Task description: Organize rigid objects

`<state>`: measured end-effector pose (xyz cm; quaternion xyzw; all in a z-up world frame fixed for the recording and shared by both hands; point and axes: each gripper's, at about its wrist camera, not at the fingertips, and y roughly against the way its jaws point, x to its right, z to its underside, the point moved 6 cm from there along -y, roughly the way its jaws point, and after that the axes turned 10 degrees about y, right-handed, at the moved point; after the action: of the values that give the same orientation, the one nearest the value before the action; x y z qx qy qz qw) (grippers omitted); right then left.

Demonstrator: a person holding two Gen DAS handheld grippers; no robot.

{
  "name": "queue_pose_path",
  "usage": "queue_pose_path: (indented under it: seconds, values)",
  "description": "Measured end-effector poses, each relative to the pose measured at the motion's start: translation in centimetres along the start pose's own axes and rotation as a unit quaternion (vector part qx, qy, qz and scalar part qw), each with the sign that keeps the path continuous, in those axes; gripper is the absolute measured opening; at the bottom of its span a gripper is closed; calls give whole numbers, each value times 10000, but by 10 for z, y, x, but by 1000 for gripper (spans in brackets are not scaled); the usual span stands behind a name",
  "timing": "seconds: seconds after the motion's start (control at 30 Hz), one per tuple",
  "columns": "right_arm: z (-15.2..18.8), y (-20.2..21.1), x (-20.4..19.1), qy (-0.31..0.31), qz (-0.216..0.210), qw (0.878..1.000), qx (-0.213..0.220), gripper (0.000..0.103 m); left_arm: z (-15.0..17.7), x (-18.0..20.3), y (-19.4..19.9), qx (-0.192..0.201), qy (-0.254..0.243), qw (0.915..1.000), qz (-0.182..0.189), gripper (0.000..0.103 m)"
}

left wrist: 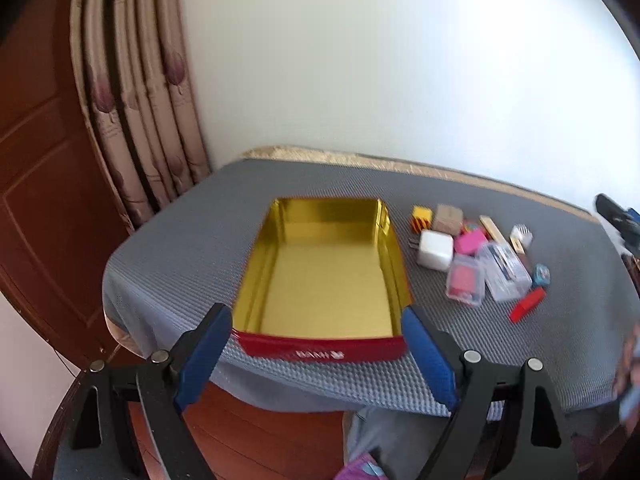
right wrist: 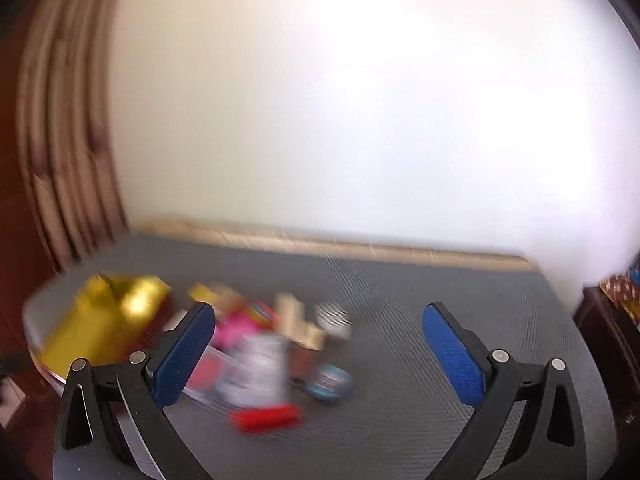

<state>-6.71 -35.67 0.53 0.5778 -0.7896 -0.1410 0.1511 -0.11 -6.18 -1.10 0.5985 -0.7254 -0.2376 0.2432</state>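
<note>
Both claws spread and empty, left claw [left wrist: 316, 344] at the bare gold tin [left wrist: 256, 288], right claw [right wrist: 320, 344] nearing the clutter [left wrist: 480, 252] right of it — first pick looks next, needing a clean pinch.

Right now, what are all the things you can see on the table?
tin box: 1, red outside, gold inside, nothing in it, left on the mat
grey mat: 1, covers the table
white charger: 1, right of the tin
pink block: 1, beside the charger
clear cases: 2, one with pink inside, front of the pile
red stick: 1, nearest pile edge
curtain: beige, back left
left gripper: blue pads, open
right gripper: blue pads, open
</note>
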Motion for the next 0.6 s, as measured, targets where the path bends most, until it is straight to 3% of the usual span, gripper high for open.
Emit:
queue_pose_path:
  seconds: [0.07, 0.1, 0.2, 0.27, 0.6]
  values:
    - [-3, 4, -41, 131, -980, 9949, -172, 103, -3, -7, 0, 55, -31, 10000, -53, 89]
    - [-1, 3, -58, 214, -1244, 9915, -306, 103, -3, -12, -1, 67, -61, 9999, -128, 89]
    - [5, 7, -94, 587, -791, 9948, -256, 103, 0, -21, -6, -77, -47, 9999, -94, 89]
    - [10, 12, -118, 772, -851, 9931, -215, 103, 2, -28, -9, -149, 0, 9999, -69, 89]
    - [19, 33, -159, 1305, -1012, 9862, -93, 103, 12, -46, -26, -590, 241, 9977, 211, 89]
